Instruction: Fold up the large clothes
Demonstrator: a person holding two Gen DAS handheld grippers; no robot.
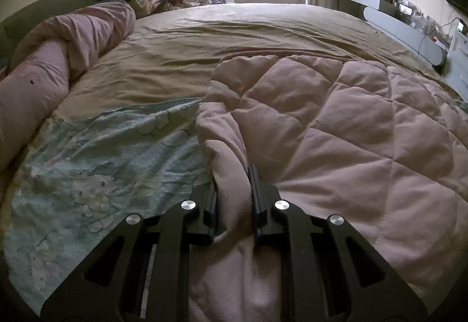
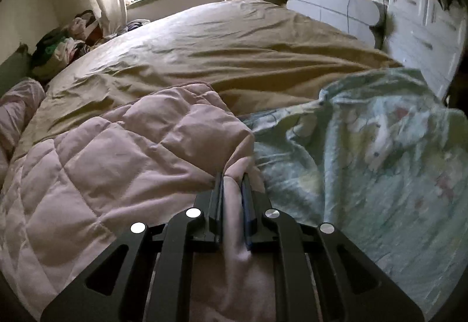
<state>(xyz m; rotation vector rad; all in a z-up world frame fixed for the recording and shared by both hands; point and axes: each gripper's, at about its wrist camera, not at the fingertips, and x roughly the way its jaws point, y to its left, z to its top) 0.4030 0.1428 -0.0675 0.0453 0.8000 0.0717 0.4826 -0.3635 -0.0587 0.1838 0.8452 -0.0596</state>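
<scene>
Here pink quilt (image 1: 336, 123) pinched between hand-held gripper (image 1: 234, 175) jaws.

Both units same build. Left gripper (image 1: 233, 175): matte black body, two angled linkage arms per side, each arm with an elongated cut-out slot. Four round silver pivot screws across the top, two inner, two outer. Jaws are narrow black bars with grooved rails along their length and a dark blue strip on the inner faces. Right gripper (image 2: 233, 179): identical black linkage, same four silver screws, same slotted arms; blue strip shows clearer on its right-hand jaw. No cables, labels or markings visible on either. No hands or sleeves in view.
</scene>
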